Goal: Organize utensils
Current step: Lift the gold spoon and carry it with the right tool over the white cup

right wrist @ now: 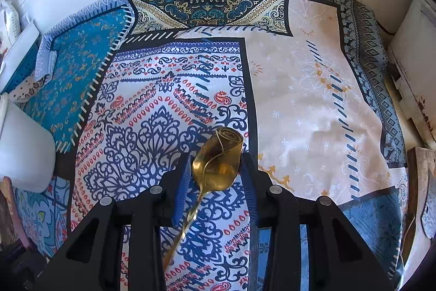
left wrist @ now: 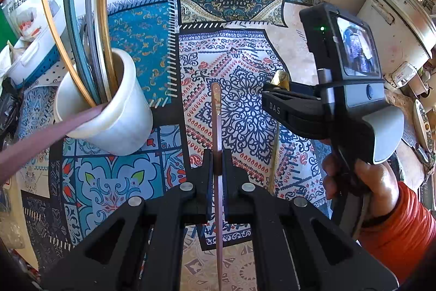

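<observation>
Gold spoon (right wrist: 216, 164) w/ a rose-shaped bowl sits between the fingers of the right tool (right wrist: 215, 176); its twisted handle runs down and left under the tool body. Jaws stand fairly wide on either side of the bowl, blue pads just beside it, but can't tell if they actually touch or grip it. Spoon is over the patterned cloth (right wrist: 313, 100) covering the surface.

Left wrist view shows what the right one doesn't: the left tool (left wrist: 217, 165), jaws narrow and clamped on a thin pinkish-brown utensil (left wrist: 216, 127) seen edge-on, its tip pointing away over the cloth (left wrist: 239, 89). It also shows the right tool (left wrist: 275, 97) from outside, w/ its camera unit and screen, held by a hand (left wrist: 359, 179) in an orange sleeve; only the gold tip of the spoon (left wrist: 280, 78) peeks above that tool here.

White cup (left wrist: 109, 111) stands on the cloth at left, upright, holding several long utensils: a light wooden one, two dark teal ones, a grey one and a brown wooden one, all leaning against the rim. A pinkish strip crosses in front of the cup from the left edge; can't tell what it is. In the right wrist view only a white curved side of the cup (right wrist: 24, 143) shows at far left, contents out of sight.
</observation>
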`<act>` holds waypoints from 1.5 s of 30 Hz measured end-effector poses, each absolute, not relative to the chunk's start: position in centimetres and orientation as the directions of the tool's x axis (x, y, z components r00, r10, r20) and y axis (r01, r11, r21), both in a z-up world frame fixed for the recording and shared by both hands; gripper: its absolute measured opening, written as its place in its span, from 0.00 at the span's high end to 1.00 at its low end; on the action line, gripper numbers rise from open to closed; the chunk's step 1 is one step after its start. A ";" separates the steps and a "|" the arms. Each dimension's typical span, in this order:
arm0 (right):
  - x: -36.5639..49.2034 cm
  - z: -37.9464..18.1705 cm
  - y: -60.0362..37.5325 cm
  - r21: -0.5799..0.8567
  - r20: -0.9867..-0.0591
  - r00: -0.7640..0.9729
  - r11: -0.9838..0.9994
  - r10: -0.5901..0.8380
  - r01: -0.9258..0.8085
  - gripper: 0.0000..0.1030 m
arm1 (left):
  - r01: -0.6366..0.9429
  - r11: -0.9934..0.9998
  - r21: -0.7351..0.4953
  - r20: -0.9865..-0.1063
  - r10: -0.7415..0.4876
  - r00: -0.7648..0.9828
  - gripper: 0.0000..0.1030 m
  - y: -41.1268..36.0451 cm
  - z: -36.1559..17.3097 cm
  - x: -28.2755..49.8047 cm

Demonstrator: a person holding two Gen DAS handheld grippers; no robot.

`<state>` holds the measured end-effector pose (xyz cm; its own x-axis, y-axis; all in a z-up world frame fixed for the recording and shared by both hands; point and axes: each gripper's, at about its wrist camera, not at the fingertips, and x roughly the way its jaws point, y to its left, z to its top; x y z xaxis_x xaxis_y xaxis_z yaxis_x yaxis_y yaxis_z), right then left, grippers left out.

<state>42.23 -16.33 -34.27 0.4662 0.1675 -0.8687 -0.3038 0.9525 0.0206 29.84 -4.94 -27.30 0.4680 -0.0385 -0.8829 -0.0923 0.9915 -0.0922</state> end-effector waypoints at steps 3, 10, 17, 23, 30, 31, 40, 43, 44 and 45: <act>42.6 -34.1 -16.6 0.045 -0.872 0.449 0.947 0.193 -0.319 0.69 | -0.087 0.992 -0.091 -0.877 -0.038 0.479 0.96 -5.0 -26.8 29.9; 41.6 -32.9 -18.0 0.086 -0.870 0.439 0.946 0.225 -0.314 0.69 | -0.073 0.993 -0.088 -0.861 -0.039 0.507 0.96 -5.5 -26.0 29.8; 38.6 -28.1 -20.5 0.132 -0.809 0.520 0.947 0.274 -0.293 0.69 | -0.048 0.993 -0.112 -0.831 -0.068 0.552 0.96 -6.0 -24.3 29.6; 36.6 -24.5 -21.1 0.153 -0.754 0.584 0.945 0.301 -0.290 0.69 | 0.006 0.996 -0.093 -0.779 -0.077 0.622 0.96 -7.0 -21.2 28.8; 34.7 -21.1 -21.8 0.158 -0.707 0.637 0.946 0.308 -0.283 0.70 | 0.027 0.995 -0.091 -0.729 -0.085 0.679 0.96 -7.1 -18.4 28.3; 34.6 -20.7 -21.8 0.159 -0.701 0.643 0.946 0.309 -0.282 0.70 | 0.027 0.995 -0.092 -0.722 -0.086 0.686 0.96 -7.0 -18.0 28.2; 34.2 -16.3 -20.8 0.144 -0.638 0.694 0.937 0.333 -0.318 0.70 | 0.029 0.997 -0.066 -0.631 -0.064 0.773 0.96 -6.1 -13.0 27.9; 33.9 -14.5 -20.2 0.141 -0.604 0.716 0.931 0.351 -0.338 0.70 | 0.014 0.998 -0.056 -0.592 -0.045 0.805 0.96 -5.5 -11.1 27.7; 33.8 -14.1 -19.9 0.141 -0.595 0.720 0.928 0.358 -0.346 0.70 | 0.009 0.998 -0.059 -0.580 -0.042 0.813 0.96 -5.2 -10.5 27.7; 33.7 -13.5 -19.5 0.140 -0.585 0.723 0.924 0.368 -0.356 0.70 | 0.007 0.998 -0.061 -0.572 -0.041 0.819 0.96 -4.9 -10.1 27.7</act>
<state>33.70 -19.50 -13.50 0.7231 0.3675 -0.5848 -0.3563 0.9238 0.1399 27.70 -4.90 -10.05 0.8189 -0.0413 -0.5724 0.0074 0.9981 -0.0615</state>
